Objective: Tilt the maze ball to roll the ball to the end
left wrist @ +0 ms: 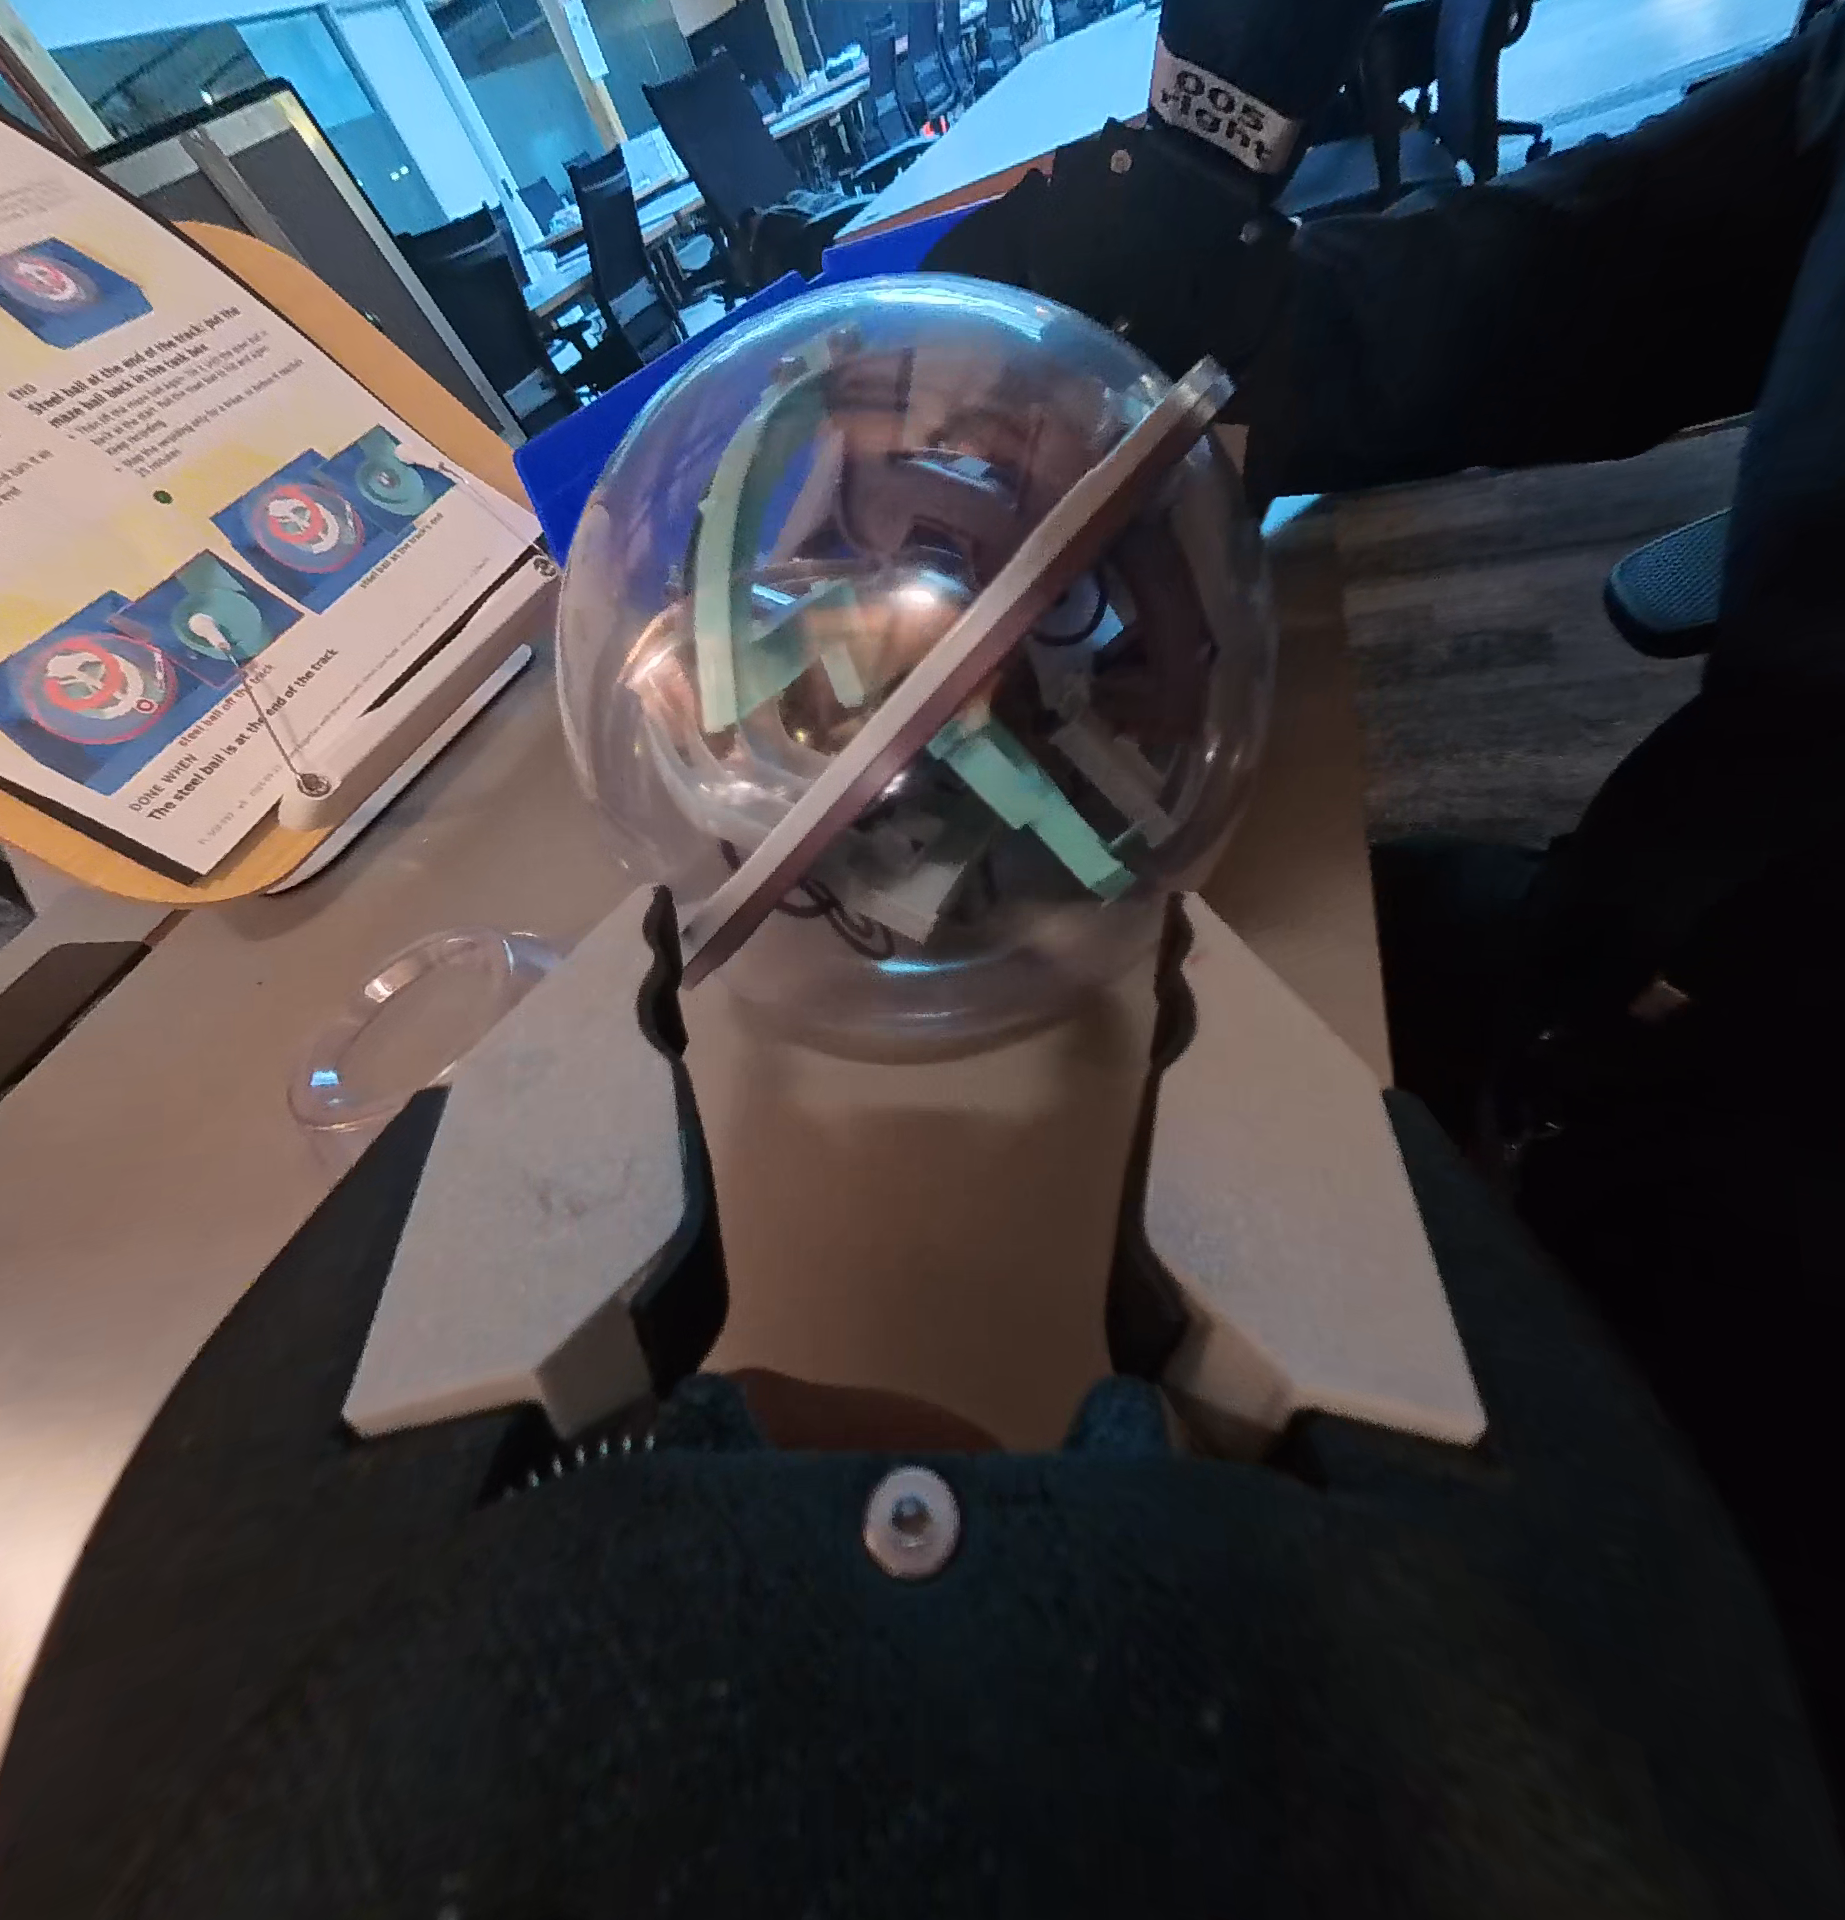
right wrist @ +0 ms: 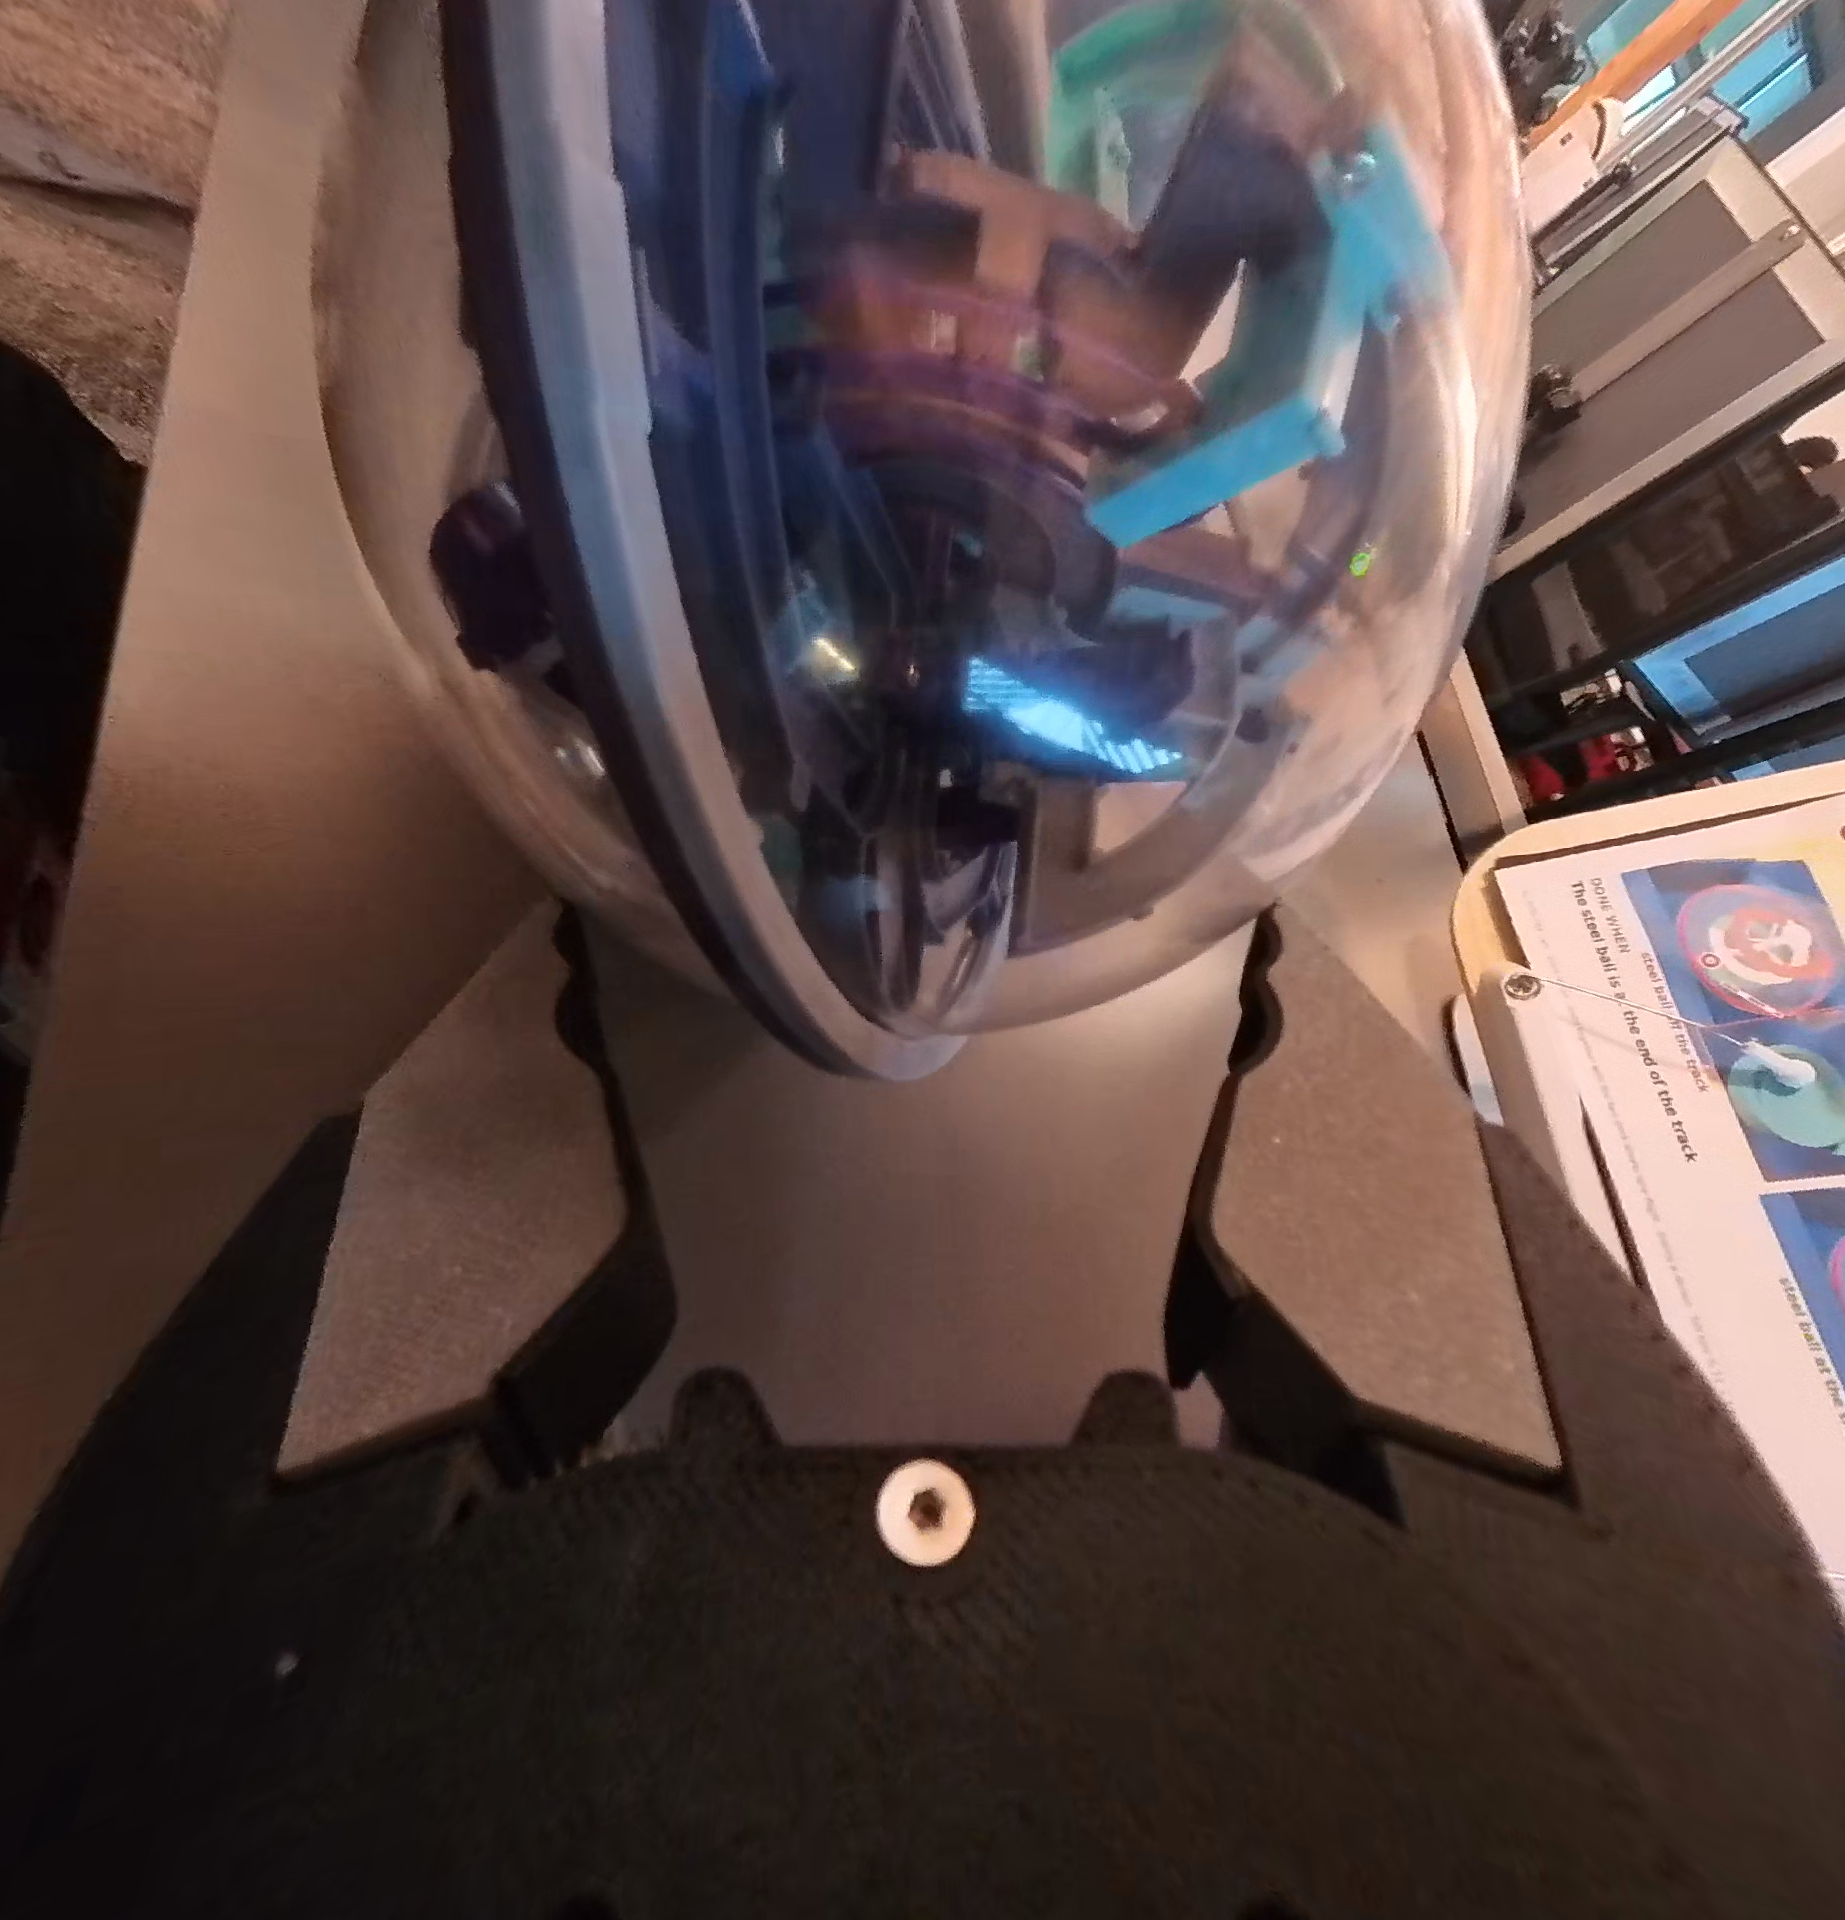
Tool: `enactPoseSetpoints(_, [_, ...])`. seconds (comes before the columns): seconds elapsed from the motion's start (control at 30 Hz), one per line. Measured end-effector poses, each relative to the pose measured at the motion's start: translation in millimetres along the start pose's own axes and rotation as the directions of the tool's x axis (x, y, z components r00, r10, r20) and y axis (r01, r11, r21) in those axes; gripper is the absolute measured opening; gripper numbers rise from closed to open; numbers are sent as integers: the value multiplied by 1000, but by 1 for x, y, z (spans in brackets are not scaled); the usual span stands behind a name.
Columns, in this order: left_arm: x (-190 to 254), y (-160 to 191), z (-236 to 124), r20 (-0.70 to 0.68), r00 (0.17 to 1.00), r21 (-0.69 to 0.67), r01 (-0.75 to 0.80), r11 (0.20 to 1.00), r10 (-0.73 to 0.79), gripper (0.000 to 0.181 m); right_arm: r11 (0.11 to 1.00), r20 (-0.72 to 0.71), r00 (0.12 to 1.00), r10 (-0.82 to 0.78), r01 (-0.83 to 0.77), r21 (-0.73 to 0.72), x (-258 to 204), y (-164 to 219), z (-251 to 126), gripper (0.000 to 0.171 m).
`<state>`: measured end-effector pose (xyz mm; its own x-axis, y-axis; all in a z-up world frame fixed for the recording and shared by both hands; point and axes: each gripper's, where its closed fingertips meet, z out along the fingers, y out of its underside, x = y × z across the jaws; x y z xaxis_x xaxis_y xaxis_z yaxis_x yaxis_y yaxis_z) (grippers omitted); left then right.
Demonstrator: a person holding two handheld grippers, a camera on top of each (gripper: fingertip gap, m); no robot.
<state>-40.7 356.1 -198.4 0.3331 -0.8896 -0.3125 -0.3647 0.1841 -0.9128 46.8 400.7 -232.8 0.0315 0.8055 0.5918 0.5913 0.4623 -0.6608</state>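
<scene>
The maze ball [left wrist: 897,644] is a clear plastic sphere with green, brown and white tracks inside and a flat ring around its middle, tilted diagonally. My left gripper [left wrist: 915,930] holds it by its near lower side, both fingertips against the shell, above the table. My right gripper [right wrist: 918,935] grips the same maze ball [right wrist: 1001,520] from the opposite side. Its black body shows behind the sphere in the left wrist view. I cannot pick out the small steel ball among the blurred tracks.
A printed instruction sheet [left wrist: 170,520] on a wooden board stands at the left and shows in the right wrist view [right wrist: 1728,1091]. A clear plastic ring stand [left wrist: 409,1029] lies on the tan table [left wrist: 170,1195]. A blue box [left wrist: 554,488] sits behind. A person's dark sleeve [left wrist: 1624,364] is at right.
</scene>
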Motion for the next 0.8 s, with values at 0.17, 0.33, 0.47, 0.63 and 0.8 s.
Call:
enactPoseSetpoints(0.17, [4,3,-1,-1,1000,-2,13,1000,-13,92,998,-17,998,-62,62,4,0,-5,-4,119])
enactPoseSetpoints(0.33, [5,3,-3,18,1000,25,24,999,-24,91,990,-66,988,-140,139,-22,1,-9,-5,119])
enactPoseSetpoints(0.47, [6,1,-1,37,999,35,-16,999,15,91,987,-87,983,-160,157,-39,2,-7,-5,119])
enactPoseSetpoints(0.63, [7,5,-1,58,995,8,-76,997,75,91,973,-130,964,-230,225,-51,3,-10,-8,119])
enactPoseSetpoints(0.8, [8,5,-3,64,996,5,-67,998,66,91,966,-145,955,-258,255,-38,4,-12,-6,119])
